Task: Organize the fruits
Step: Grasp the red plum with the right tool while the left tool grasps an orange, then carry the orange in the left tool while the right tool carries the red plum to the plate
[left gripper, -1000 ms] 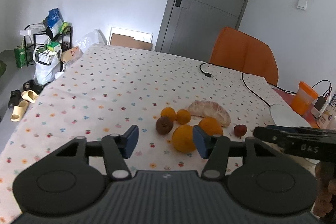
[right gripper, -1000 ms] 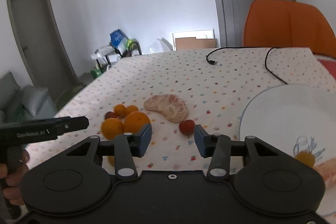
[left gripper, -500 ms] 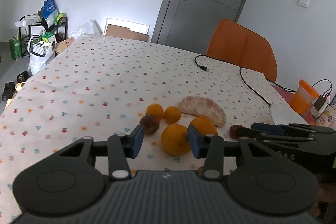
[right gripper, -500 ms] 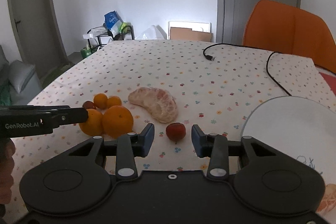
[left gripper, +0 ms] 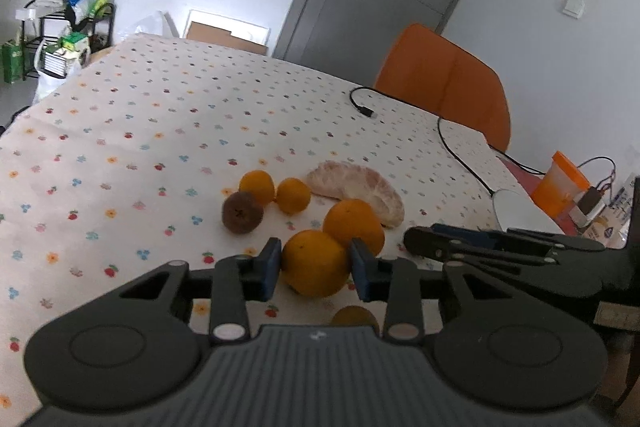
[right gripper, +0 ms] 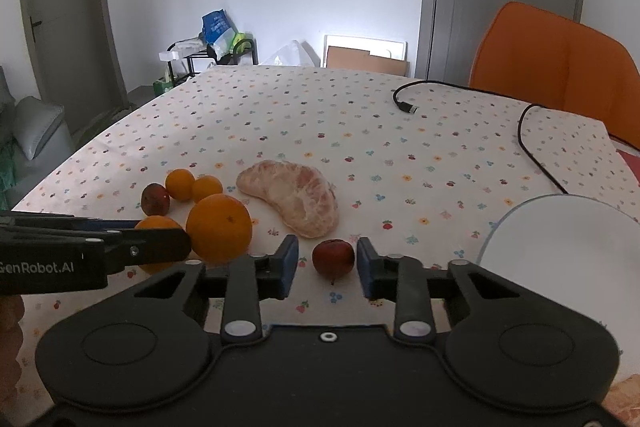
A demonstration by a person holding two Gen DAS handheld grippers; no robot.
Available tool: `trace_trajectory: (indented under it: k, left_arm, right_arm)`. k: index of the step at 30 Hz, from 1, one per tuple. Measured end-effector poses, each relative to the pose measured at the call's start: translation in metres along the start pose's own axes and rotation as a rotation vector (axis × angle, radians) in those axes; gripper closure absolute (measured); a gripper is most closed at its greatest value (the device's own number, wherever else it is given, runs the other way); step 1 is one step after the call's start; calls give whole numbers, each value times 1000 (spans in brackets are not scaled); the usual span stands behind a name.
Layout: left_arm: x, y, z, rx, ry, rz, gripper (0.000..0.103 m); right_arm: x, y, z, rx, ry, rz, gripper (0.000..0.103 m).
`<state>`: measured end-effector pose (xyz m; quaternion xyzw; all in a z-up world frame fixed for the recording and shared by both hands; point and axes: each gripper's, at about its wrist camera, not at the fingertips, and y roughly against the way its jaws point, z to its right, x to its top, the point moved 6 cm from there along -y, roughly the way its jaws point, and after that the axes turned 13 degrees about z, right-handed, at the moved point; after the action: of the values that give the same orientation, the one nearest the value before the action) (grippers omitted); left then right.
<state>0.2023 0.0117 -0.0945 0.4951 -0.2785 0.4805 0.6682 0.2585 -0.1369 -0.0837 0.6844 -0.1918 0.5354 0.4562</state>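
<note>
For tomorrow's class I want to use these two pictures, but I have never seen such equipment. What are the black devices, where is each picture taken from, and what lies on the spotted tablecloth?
No robot is here: a person holds a pair of hand tongs in each hand, and each pair carries a wide-angle camera looking forward along its two fingers. One picture comes from the left tongs, the other from the right tongs.

On the tablecloth lie two large oranges, two small oranges, a brown fruit, a peeled citrus piece and a small red fruit. A white plate sits to the right, and a black cable runs across the far side.

Nothing is lifted yet. The left tongs straddle the nearer large orange; whether their pads already touch it is unclear. The right tongs stand open around the small red fruit.
</note>
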Motion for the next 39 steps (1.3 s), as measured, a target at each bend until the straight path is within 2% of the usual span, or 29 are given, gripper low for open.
trace_trajectory:
  k: [6,19,39]
  left_arm:
    - [9,11,-5,36,5,46,68]
    - [15,35,14,28,-53,102,68]
    - [17,51,71,-44,-125,143,68]
  right_arm:
    - [0,9,-6,19,3,10,81]
    - [5,52,-12,29,-33,64,81]
    - [6,119,41,-53,-130,162,81]
